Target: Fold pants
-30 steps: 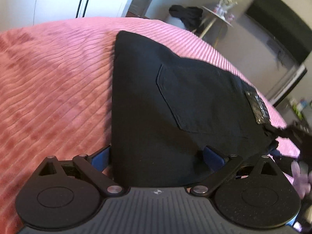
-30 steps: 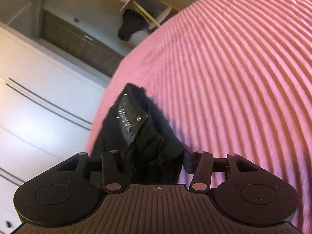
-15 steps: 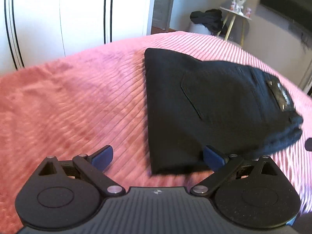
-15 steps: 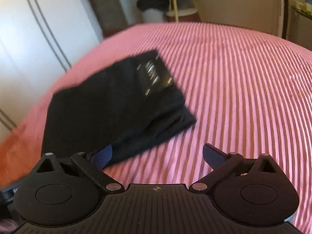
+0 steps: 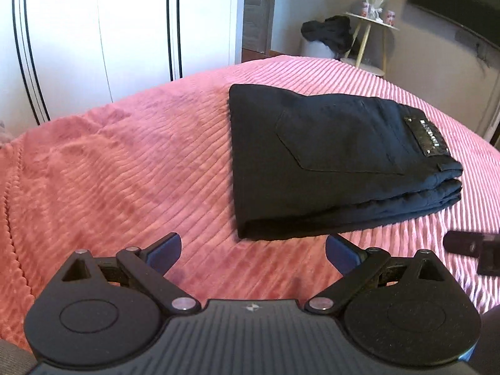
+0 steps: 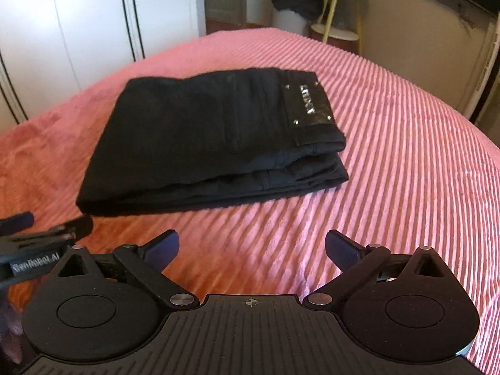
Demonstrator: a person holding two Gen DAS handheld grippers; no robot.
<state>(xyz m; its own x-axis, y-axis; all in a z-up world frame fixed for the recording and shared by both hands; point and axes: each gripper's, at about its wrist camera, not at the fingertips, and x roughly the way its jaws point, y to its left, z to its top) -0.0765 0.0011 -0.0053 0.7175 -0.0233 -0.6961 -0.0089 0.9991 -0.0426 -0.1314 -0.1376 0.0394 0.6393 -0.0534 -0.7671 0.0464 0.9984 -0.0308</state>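
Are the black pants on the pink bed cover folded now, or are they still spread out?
Folded. The black pants lie as a compact stack on the pink bed cover, with several layers showing at the near edge. Neither gripper touches them.

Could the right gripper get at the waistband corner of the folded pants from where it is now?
Probably yes. The right gripper is open with nothing between its jaws, and only bare pink bedspread lies between it and the folded black pants. The left gripper sits off to the side, clear of that path.
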